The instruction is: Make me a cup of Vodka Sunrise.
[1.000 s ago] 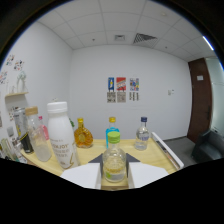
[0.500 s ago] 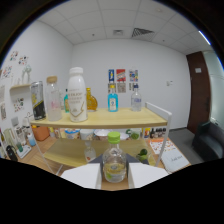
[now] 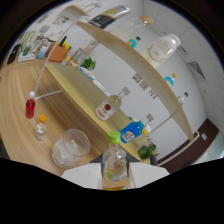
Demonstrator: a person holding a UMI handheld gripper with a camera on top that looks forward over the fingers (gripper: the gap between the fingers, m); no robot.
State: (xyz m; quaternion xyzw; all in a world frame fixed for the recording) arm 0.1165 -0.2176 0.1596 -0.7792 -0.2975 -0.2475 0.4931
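The wooden desk [image 3: 20, 105] fills the near ground, with a two-tier shelf [image 3: 125, 55] running across beyond it; the whole view is tipped hard over. On the upper tier stands a large white-labelled bottle [image 3: 162, 47]; on the lower tier a clear bottle with a red label [image 3: 107, 107] and a blue-labelled bottle [image 3: 132, 132]. On the desk sits a glass cup holding ice [image 3: 70, 147], with a small orange-capped bottle [image 3: 41, 127] and a small red bottle [image 3: 30, 106] near it.

The hand-held gripper [image 3: 116, 175] pinches a green-capped bottle of pale liquid [image 3: 115, 160], both fingers pressed against its sides, carried tilted just beside the cup.

This looks like the pouring step, probably a juice going over the ice. The next move calls for bringing the bottle's mouth over the cup's rim; whether the cap is off I cannot tell.
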